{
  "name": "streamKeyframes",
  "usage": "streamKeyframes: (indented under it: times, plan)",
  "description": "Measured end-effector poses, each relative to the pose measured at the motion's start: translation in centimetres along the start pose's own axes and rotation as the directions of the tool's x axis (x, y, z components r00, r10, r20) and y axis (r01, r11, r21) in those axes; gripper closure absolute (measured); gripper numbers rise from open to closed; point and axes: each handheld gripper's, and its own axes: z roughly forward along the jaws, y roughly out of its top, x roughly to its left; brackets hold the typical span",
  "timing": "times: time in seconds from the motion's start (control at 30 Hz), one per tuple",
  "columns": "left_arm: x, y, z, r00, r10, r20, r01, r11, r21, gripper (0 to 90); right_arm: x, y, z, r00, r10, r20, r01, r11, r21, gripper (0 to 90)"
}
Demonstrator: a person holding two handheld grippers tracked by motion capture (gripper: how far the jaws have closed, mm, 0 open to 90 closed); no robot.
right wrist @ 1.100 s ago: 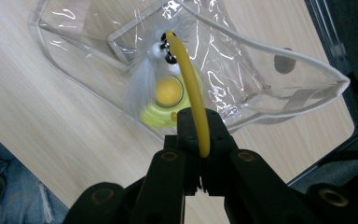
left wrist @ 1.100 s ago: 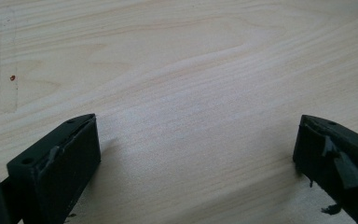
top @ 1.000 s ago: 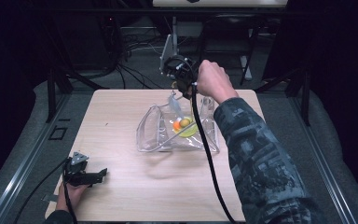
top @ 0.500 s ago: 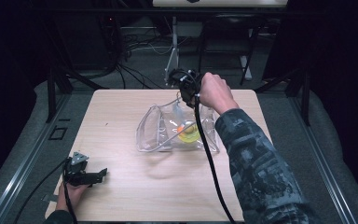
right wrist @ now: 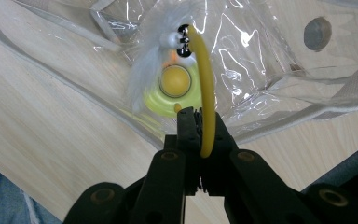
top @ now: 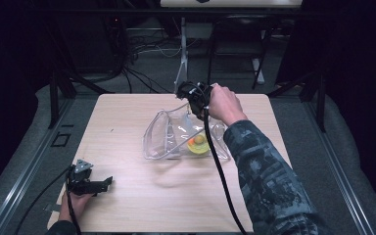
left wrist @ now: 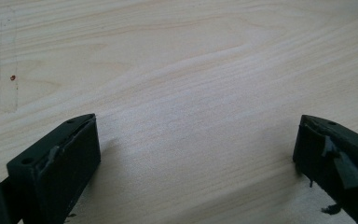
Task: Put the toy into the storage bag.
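My right gripper [right wrist: 198, 116] is shut on a thin yellow rod [right wrist: 206, 93]. The rod's far end carries small metal bells [right wrist: 182, 39] and a white feather tuft [right wrist: 142, 74]. The tuft hangs over a clear plastic bag [right wrist: 261, 56], which holds a yellow-green disc toy [right wrist: 173, 91] with a ball in its centre. In the high view the right gripper [top: 192, 94] hovers above the far rim of the bag [top: 169, 134], and the disc toy [top: 198, 143] lies inside. The left gripper [top: 98, 185] rests at the table's near left corner. Its jaws stand wide open over bare wood [left wrist: 196, 140].
The light wooden table [top: 127, 205] has bare wood around the bag. The right gripper's black cable [top: 220, 171] trails over the bag toward the near edge. Dark floor, cables and a stand [top: 182, 58] lie beyond the far edge.
The right hand and gripper have drifted slightly lower in the high view, nearer the bag. The disc toy has shifted a little to the right. The left gripper has stayed put.
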Motion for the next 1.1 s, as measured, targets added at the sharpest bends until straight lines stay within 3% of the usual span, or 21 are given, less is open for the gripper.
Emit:
streamKeyframes:
  times: [0.43,0.77,0.9,0.93,1.03,1.1]
  plan:
    - [0.0,0.0,0.0,1.0000,0.000,0.000,0.000,1.0000,-0.001,0.7,-0.3,-0.2,1.0,0.9998,0.018,-0.004,-0.018,0.999,0.027,87.6]
    - [0.0,0.0,0.0,1.0000,0.000,0.000,0.000,1.0000,0.000,0.7,-0.2,-0.4,0.7,0.9996,0.029,-0.003,-0.028,1.000,0.012,84.1]
    - [0.0,0.0,0.0,1.0000,0.000,0.000,0.000,1.0000,0.000,0.6,-0.4,-0.8,-0.2,0.9990,0.042,-0.011,-0.042,0.999,-0.020,74.5]
    - [0.0,0.0,0.0,1.0000,0.000,0.000,0.000,1.0000,0.000,0.7,-0.6,-1.1,-0.7,0.9988,0.048,-0.012,-0.048,0.998,-0.045,67.2]
    - [0.0,0.0,0.0,1.0000,0.000,0.000,0.000,1.0000,0.000,0.7,-0.8,-1.4,-1.2,0.9977,0.067,-0.009,-0.067,0.996,-0.053,63.7]
    - [0.0,0.0,0.0,1.0000,0.000,-0.001,0.000,1.0000,0.000,0.6,-1.2,-2.0,-1.7,0.9962,0.085,-0.017,-0.086,0.994,-0.072,56.5]
